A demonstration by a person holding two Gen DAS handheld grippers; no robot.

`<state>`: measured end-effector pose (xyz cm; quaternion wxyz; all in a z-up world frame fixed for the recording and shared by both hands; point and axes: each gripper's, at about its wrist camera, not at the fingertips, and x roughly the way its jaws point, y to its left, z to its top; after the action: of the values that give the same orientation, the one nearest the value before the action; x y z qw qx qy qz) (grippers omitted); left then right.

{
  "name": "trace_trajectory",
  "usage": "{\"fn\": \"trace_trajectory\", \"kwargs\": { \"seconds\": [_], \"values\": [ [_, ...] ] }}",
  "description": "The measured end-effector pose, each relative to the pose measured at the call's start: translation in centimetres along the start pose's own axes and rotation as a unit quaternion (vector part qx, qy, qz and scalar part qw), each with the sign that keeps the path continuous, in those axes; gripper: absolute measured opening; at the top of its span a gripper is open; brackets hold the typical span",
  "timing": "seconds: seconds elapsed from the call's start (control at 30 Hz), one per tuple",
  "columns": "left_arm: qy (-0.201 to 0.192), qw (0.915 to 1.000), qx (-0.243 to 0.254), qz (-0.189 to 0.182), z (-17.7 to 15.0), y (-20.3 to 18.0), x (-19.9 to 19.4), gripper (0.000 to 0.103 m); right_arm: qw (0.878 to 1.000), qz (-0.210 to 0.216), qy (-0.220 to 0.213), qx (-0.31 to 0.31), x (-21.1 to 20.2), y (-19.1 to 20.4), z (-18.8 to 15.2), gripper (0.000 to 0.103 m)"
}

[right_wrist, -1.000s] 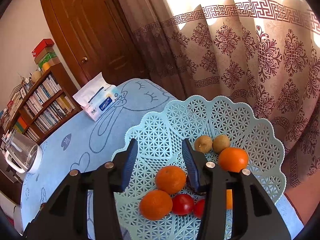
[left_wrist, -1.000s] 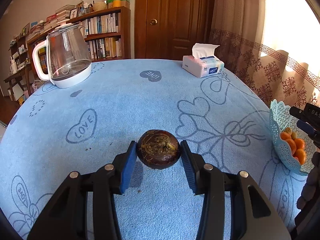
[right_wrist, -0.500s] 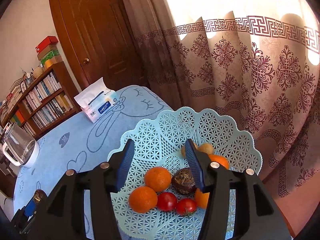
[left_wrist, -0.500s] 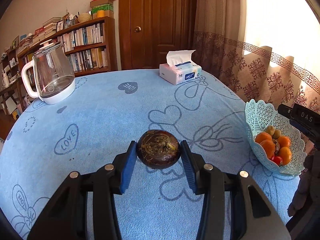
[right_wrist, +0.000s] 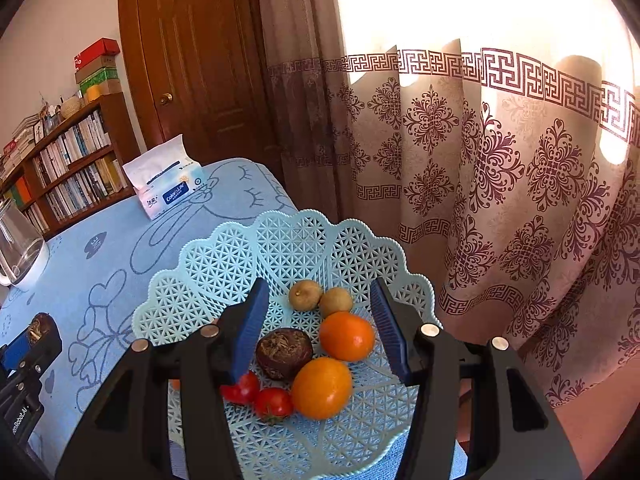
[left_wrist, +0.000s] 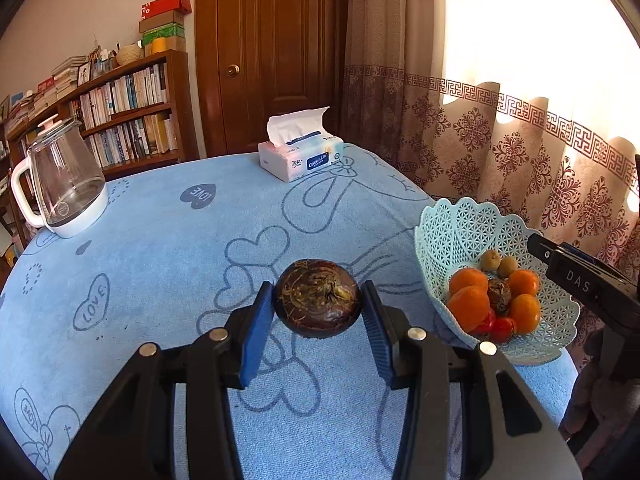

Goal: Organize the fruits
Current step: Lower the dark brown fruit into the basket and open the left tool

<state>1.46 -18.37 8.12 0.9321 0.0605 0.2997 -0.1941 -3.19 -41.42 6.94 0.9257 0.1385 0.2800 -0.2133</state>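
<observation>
My left gripper (left_wrist: 317,307) is shut on a dark brown round fruit (left_wrist: 317,298) and holds it above the blue tablecloth, left of the basket. The light blue lattice basket (left_wrist: 460,232) stands at the table's right edge with oranges (left_wrist: 468,307), tomatoes, two small tan fruits and another dark brown fruit (left_wrist: 499,289). In the right wrist view my right gripper (right_wrist: 320,334) is open and empty above the basket (right_wrist: 224,264), over the dark fruit (right_wrist: 284,353) and oranges (right_wrist: 347,335). The left gripper with its fruit (right_wrist: 38,326) shows at far left.
A glass kettle (left_wrist: 64,184) stands at the table's far left. A tissue box (left_wrist: 300,156) sits at the far edge. A patterned curtain (right_wrist: 500,200) hangs right behind the basket. Bookshelves and a wooden door lie beyond the table.
My left gripper carried the dark fruit rightward toward the basket. My right gripper let go of a dark fruit into the basket, opened wider and drew back.
</observation>
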Motion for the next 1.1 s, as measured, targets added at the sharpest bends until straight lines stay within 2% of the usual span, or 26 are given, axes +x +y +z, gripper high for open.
{"fn": "trace_trajectory", "kwargs": {
  "seconds": [0.27,0.5,0.83,0.93,1.03,1.1],
  "values": [
    [0.004,0.9977,0.006,-0.067,1.7,-3.6,0.7,0.045,1.0,0.012,-0.003,0.025,-0.4,-1.8,-0.8,0.055],
    [0.008,0.9951,0.027,-0.095,2.7,-6.5,2.5,0.045,0.999,0.017,-0.012,0.031,-0.8,-2.1,-0.9,0.055],
    [0.026,0.9944,0.017,-0.101,2.6,-6.7,5.0,0.046,0.999,0.016,-0.009,0.043,-0.5,-2.7,-0.9,0.055],
    [0.023,0.9949,0.015,-0.097,2.4,-6.6,4.9,0.052,0.999,0.015,-0.009,0.041,-0.5,-2.6,-1.0,0.055],
    [0.022,0.9951,0.017,-0.095,2.3,-6.5,4.8,0.053,0.999,0.012,-0.011,0.041,-0.6,-2.6,-0.9,0.055],
    [0.019,0.9956,0.019,-0.09,2.2,-6.4,4.7,0.059,0.999,0.011,-0.012,0.043,-0.6,-2.6,-1.0,0.058]
  ]
}}
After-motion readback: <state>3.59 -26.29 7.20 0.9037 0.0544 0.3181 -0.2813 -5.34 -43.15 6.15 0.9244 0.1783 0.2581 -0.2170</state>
